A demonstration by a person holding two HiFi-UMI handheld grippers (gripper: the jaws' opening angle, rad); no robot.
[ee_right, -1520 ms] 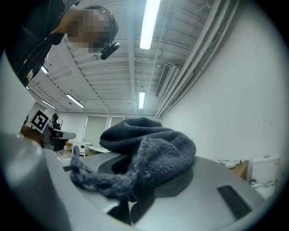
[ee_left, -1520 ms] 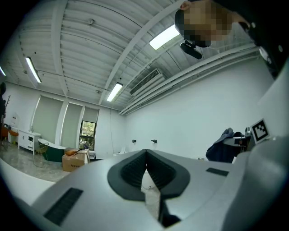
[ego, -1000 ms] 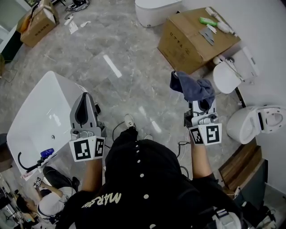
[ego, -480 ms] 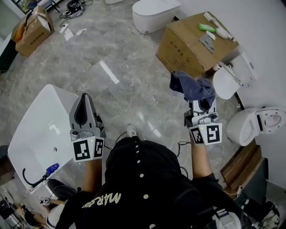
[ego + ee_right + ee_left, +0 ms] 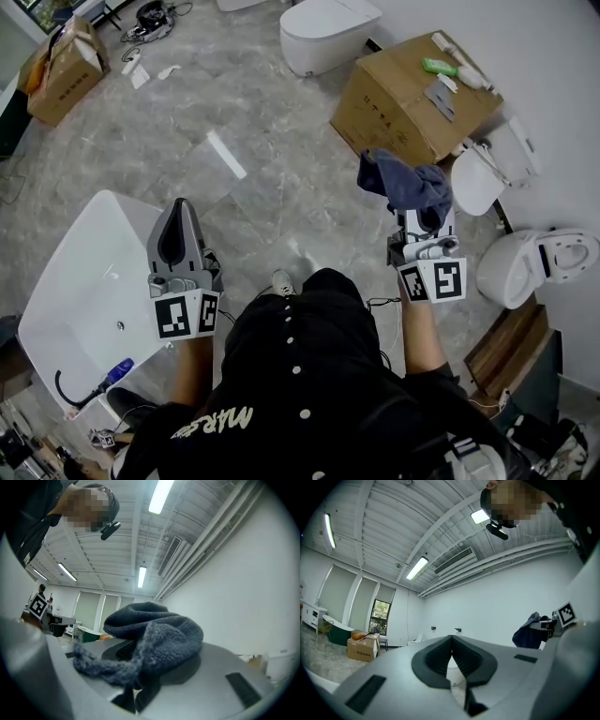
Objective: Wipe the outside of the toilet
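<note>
While several white toilets are seen in the head view, the nearest toilet (image 5: 530, 265) is found at the right edge of the frame, lower right of the cloth and well apart from it, and a second toilet (image 5: 328, 33) at the top centre; which one is meant cannot be told. For a good wipe, the dark blue cloth (image 5: 405, 185) is best spread flat against the outer bowl wall and drawn in overlapping passes, so that the hard jaws are held off the porcelain. The cloth is clamped in the right gripper (image 5: 424, 217), bunched over its tips and trailing to the upper left. The left gripper (image 5: 178, 211) is held with jaws together and nothing between them, over the right edge of a white tub (image 5: 75, 281) at the left. Both forearms are stretched forward, with the grippers pointed up the frame and set well apart.
</note>
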